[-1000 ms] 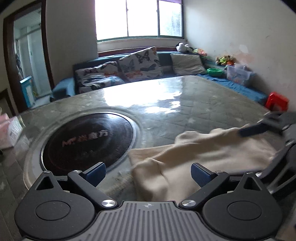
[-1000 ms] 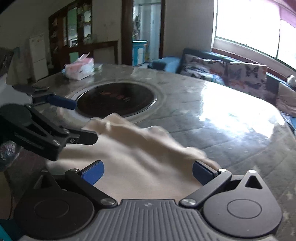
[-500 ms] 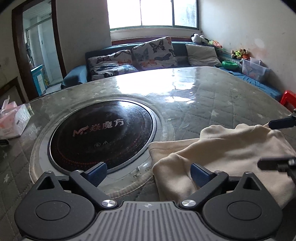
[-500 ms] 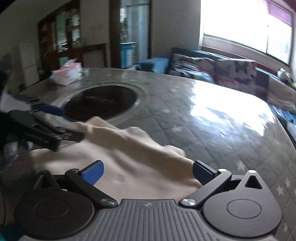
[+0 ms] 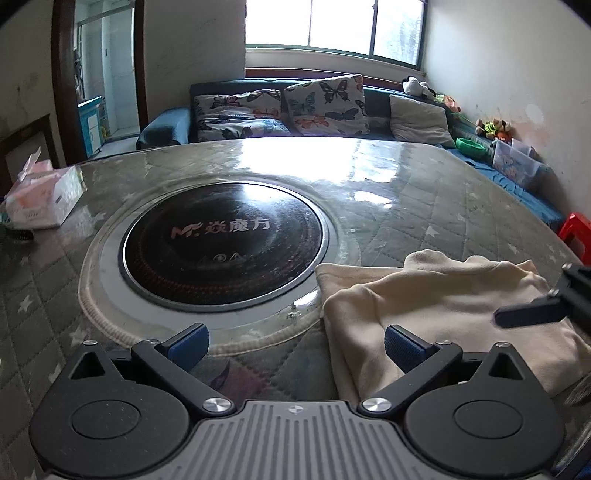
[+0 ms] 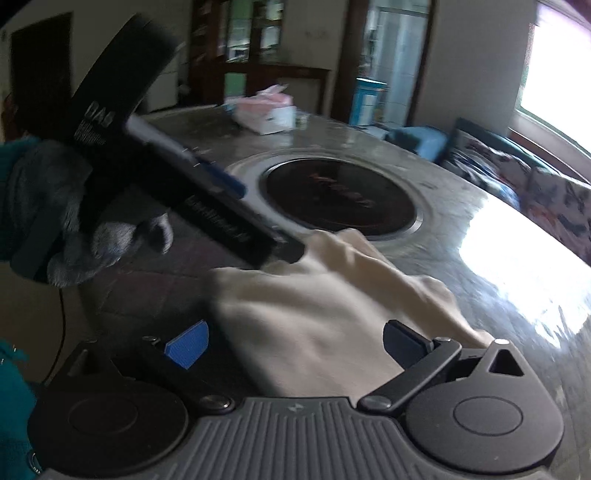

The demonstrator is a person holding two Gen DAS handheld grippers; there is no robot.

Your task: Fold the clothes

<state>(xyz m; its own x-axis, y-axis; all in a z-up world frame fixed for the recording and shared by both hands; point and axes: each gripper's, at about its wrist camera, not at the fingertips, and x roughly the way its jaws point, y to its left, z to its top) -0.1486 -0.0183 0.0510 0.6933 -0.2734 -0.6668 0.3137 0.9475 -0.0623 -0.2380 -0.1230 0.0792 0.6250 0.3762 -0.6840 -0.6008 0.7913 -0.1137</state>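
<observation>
Quilted table with inset hotplate, tissue box, cream garment; left claw, right claw both spread, empty.

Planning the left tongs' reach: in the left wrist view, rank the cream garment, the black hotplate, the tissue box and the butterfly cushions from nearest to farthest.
1. Cream garment, right, by the left tongs.
2. Black hotplate, centre.
3. Tissue box, far left.
4. Butterfly cushions, on the sofa beyond the table.

Home living room: ahead of us a sofa with butterfly cushions, a window, and a hotpot table.
</observation>
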